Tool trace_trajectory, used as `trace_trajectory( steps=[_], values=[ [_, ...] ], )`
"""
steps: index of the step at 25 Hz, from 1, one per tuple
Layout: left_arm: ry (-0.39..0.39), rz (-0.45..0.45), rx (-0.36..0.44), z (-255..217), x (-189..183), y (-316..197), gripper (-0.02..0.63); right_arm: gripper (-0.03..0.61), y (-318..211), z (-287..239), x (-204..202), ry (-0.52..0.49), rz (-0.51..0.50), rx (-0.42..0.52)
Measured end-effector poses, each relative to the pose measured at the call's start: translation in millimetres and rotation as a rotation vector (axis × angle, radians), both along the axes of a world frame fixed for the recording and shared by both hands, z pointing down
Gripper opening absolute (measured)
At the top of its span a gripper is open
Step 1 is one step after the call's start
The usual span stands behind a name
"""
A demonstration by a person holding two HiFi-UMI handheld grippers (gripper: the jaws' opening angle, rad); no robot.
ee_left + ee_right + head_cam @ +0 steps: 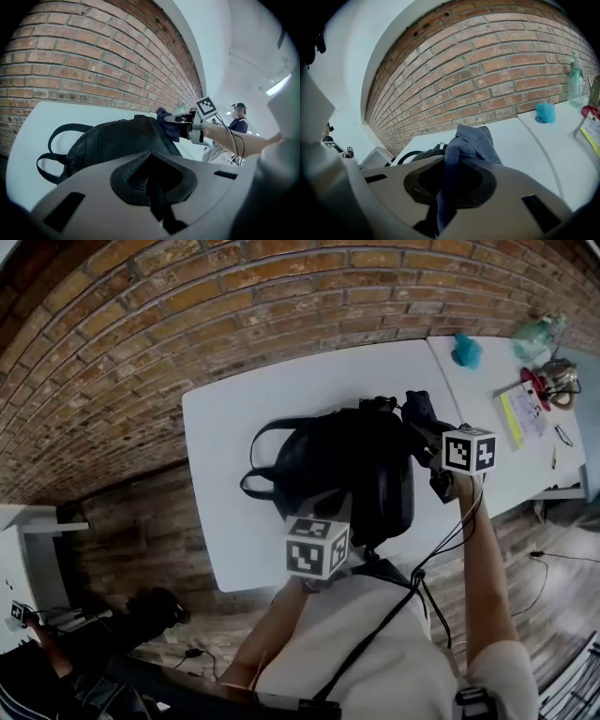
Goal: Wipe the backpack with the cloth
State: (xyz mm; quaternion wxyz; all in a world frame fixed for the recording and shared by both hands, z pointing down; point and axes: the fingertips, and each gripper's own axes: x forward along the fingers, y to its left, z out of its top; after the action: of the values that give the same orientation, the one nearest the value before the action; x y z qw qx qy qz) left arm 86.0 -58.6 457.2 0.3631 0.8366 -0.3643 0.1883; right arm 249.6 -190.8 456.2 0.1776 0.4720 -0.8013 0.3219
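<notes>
One black backpack [347,474] lying on one white table [234,427], close to the near edge; one blue-grey cloth [471,140] at its right end, clamped tight in the right gripper [447,183]; left gripper [150,183] clenched on a black fold of backpack; brick wall [187,315] beyond.

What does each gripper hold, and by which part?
Right gripper: the cloth, pinched at a bunched fold. Left gripper: apparently the backpack, by a dark strip near its edge.
</notes>
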Motion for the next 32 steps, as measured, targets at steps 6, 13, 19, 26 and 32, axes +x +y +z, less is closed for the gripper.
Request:
trace_trajectory(
  steps=[6, 13, 19, 26, 32],
  values=[
    [-0.003, -0.026, -0.006, 0.6, -6.3, 0.1, 0.005, 0.047, -8.5, 22.4, -7.1, 0.01, -0.031, -0.065],
    [0.002, -0.032, -0.012, 1.4, -5.7, 2.8, 0.005, 0.047, -8.9, 20.7, -12.0, 0.01, -0.029, -0.057],
    [0.003, -0.029, -0.009, -0.1, -4.0, 4.3, 0.005, 0.047, -3.3, 25.4, -11.3, -0.005, -0.021, -0.076],
    [0.002, -0.018, -0.002, -0.6, -0.1, 6.4, 0.005, 0.047, 8.2, 27.7, -10.4, -0.017, -0.021, -0.084],
    [0.002, -0.003, -0.001, -2.8, 3.1, 8.8, 0.005, 0.048, 26.2, 29.9, -9.7, -0.03, -0.019, -0.102]
  ],
)
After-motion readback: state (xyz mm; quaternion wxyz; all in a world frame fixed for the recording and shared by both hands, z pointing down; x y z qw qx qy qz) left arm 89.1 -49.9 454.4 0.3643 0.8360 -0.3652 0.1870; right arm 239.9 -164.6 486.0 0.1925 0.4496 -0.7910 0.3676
